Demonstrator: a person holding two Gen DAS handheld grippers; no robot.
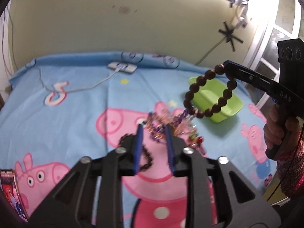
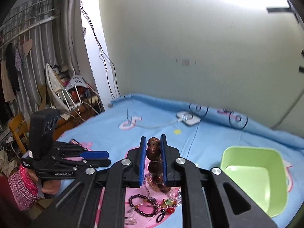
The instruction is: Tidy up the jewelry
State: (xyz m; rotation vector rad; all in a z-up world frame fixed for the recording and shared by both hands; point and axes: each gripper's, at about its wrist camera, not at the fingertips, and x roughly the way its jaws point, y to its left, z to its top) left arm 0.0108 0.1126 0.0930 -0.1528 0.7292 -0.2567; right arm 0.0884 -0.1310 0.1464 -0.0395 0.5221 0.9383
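Right gripper (image 2: 153, 157) clamped, raised; left gripper (image 1: 154, 133) (fingers parted) lower

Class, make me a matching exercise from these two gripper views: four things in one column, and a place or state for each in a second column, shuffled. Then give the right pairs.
Things
1. brown bead bracelet
2. green tub
3. dark purple bead bracelet
4. left gripper

Places or states
A. lying flat on the blue cartoon sheet
B. jaws apart over the tangled jewelry, nothing pinched
C. hanging in the air, clamped in the right gripper
D. standing empty on the bed

Pairs: 1-C, 2-D, 3-A, 4-B
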